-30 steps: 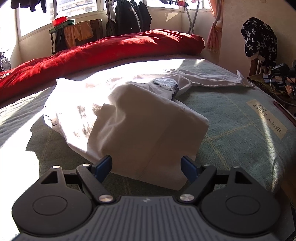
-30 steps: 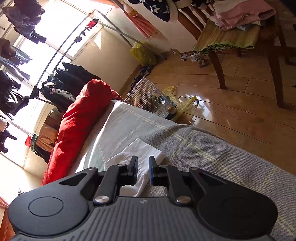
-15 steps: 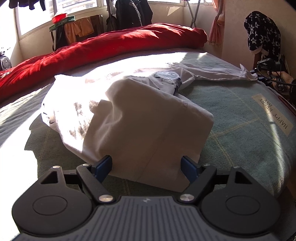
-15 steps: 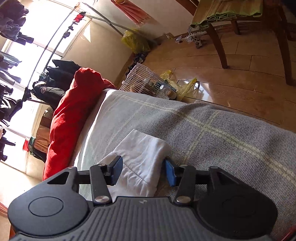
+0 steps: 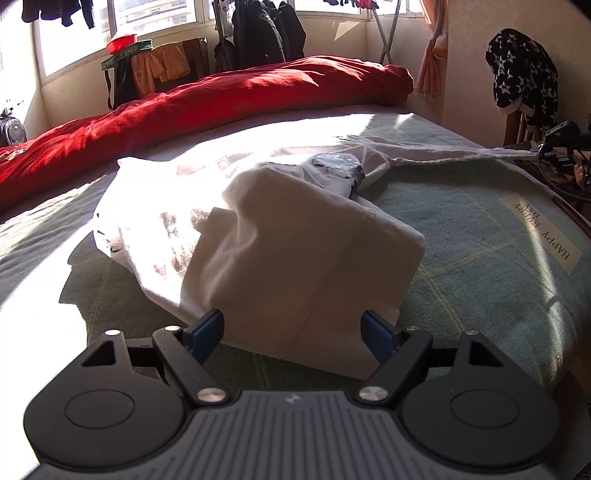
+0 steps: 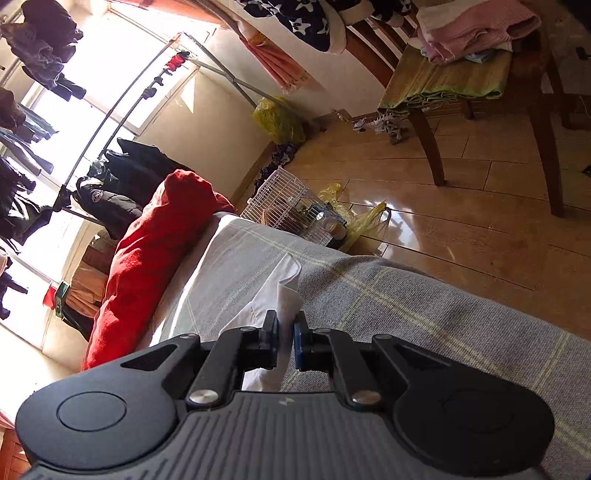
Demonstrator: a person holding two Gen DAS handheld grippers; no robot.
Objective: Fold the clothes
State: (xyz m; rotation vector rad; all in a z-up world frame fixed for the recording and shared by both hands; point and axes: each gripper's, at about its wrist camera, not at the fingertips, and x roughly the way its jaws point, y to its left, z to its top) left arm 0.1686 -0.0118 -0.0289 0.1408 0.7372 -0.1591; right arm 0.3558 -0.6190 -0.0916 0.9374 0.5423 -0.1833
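A white shirt (image 5: 295,251) lies partly folded on the grey-green bed cover (image 5: 461,236), with a dark patch (image 5: 338,162) near its collar. One long sleeve (image 5: 443,153) stretches out to the right edge of the bed. My left gripper (image 5: 293,332) stands open just above the cover. The shirt's near folded edge lies between its blue pads (image 5: 210,330), which do not press on it. In the right wrist view my right gripper (image 6: 286,332) is shut on the end of the white sleeve (image 6: 280,280), which bunches up between the pads.
A red duvet (image 5: 221,99) runs along the far side of the bed. Dark jackets (image 5: 266,33) hang at the window. Beyond the bed's edge are a wire cage (image 6: 291,206), yellow bags (image 6: 365,218) and a wooden chair (image 6: 480,96) with folded clothes on the shiny floor.
The right gripper opened around the flat sleeve end, then shut on it again, so the cloth is now bunched between the pads. The left gripper stayed open and barely moved.
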